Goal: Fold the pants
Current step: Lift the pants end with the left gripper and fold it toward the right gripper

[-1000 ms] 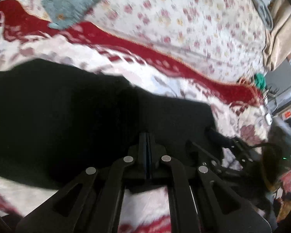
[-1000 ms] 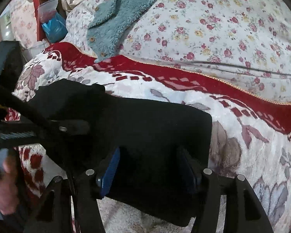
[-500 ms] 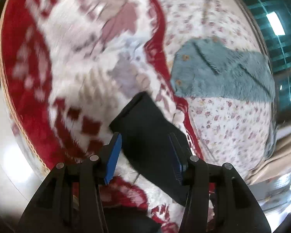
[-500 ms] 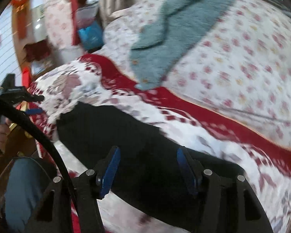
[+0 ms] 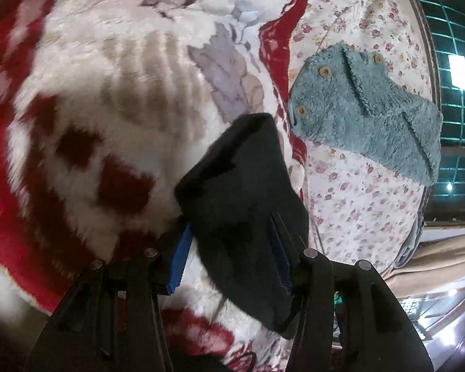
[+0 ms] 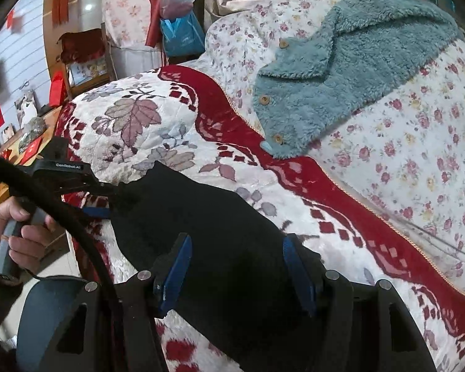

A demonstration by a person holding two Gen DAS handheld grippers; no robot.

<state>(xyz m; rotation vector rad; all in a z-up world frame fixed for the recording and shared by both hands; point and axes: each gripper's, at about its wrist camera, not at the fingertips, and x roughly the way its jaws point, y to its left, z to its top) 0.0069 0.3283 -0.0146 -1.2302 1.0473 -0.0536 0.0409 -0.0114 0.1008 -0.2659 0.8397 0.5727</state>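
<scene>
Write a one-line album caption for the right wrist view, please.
Folded black pants lie on a red-and-white floral blanket, framed by two open blue-padded tools, a fuzzy teal buttoned garment behind.

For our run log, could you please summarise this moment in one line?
stage: folding | black pants: folded on red floral blanket | left gripper: open, straddles pants end | right gripper: open over pants

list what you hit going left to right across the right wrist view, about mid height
person's hand on the left gripper → black pants → red and white blanket → floral sheet
</scene>
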